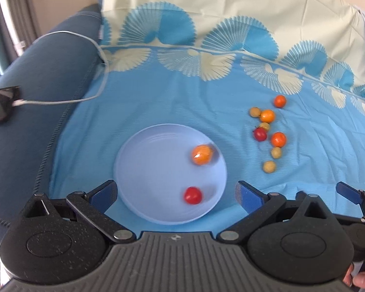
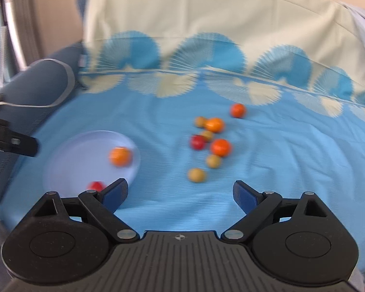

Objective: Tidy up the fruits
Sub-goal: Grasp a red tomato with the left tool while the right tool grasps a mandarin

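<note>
A pale blue plate (image 1: pixel 143 170) lies on the blue bedsheet and holds an orange fruit (image 1: pixel 201 154) and a red fruit (image 1: pixel 193 195). My left gripper (image 1: pixel 176 196) hangs open over the plate's near edge, nothing between its fingers. To the right of the plate lies a loose cluster of fruits (image 1: pixel 267 133): orange, red and yellowish ones. In the right wrist view my right gripper (image 2: pixel 181 194) is open and empty, short of the cluster (image 2: pixel 213 143), with the plate (image 2: pixel 68 160) at its left. The nearest yellowish fruit (image 2: pixel 196 175) lies just ahead of the fingers.
A dark blue bolster (image 1: pixel 36 112) runs along the left with a white cable (image 1: pixel 85 97) and a black phone (image 1: pixel 0 104) on it. A cream pillow (image 1: pixel 231 4) lies at the back. The right gripper's finger (image 1: pixel 348 191) shows at the left view's right edge.
</note>
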`<control>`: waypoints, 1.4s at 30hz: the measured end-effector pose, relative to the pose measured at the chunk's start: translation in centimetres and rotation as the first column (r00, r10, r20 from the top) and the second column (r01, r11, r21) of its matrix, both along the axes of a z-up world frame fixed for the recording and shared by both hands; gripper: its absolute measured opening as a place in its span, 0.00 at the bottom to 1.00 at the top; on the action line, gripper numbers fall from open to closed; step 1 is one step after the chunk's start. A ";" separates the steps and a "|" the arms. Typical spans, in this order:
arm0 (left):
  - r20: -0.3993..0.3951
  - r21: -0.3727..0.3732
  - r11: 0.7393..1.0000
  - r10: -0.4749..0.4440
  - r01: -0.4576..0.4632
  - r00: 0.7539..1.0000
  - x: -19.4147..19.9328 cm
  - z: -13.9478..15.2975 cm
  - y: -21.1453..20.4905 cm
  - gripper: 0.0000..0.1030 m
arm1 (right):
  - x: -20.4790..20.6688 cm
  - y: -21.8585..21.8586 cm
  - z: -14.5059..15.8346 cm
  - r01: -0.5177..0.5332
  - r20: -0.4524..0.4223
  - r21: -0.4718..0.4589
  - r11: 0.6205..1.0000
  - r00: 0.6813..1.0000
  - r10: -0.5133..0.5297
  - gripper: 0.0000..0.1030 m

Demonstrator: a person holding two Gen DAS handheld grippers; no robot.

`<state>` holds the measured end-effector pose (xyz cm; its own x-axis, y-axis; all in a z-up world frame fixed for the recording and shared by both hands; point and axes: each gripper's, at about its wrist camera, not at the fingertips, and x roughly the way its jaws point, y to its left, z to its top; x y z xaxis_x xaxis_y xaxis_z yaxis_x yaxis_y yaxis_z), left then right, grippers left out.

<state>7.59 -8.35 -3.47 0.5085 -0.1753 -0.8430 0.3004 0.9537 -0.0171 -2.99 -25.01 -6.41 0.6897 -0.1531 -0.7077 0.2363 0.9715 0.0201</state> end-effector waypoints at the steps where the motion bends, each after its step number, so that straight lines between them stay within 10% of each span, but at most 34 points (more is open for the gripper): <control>1: -0.002 0.005 1.000 -0.006 0.006 1.000 0.6 -0.4 -0.9 1.00 | 0.3 -1.0 -0.5 0.024 -0.008 -0.004 1.000 1.000 -0.024 0.91; 9: -0.070 0.028 0.998 -0.058 0.060 0.996 7.3 -5.0 -9.7 1.00 | 4.8 -9.2 -4.4 0.152 -0.041 -0.026 0.988 0.987 -0.153 0.91; 25: -0.345 -0.078 0.985 -0.172 0.154 0.923 17.5 -16.5 -20.6 0.98 | 14.5 -12.5 -11.4 -0.042 -0.075 0.071 0.997 0.996 0.047 0.71; 28: -0.327 -0.076 0.988 -0.152 0.134 0.933 17.8 -16.2 -20.3 0.76 | 14.9 -12.0 -12.0 -0.063 -0.071 0.029 0.998 0.995 0.065 0.60; 31: -0.305 -0.066 0.982 -0.190 0.178 0.933 17.3 -15.5 -20.6 0.34 | 14.6 -12.2 -11.8 -0.056 -0.052 0.015 0.998 0.997 0.056 0.36; 42: -0.221 -0.030 0.984 -0.179 0.177 0.959 13.6 -12.9 -19.9 0.30 | 8.7 -14.3 -8.8 0.109 -0.063 0.027 0.994 0.992 -0.107 0.35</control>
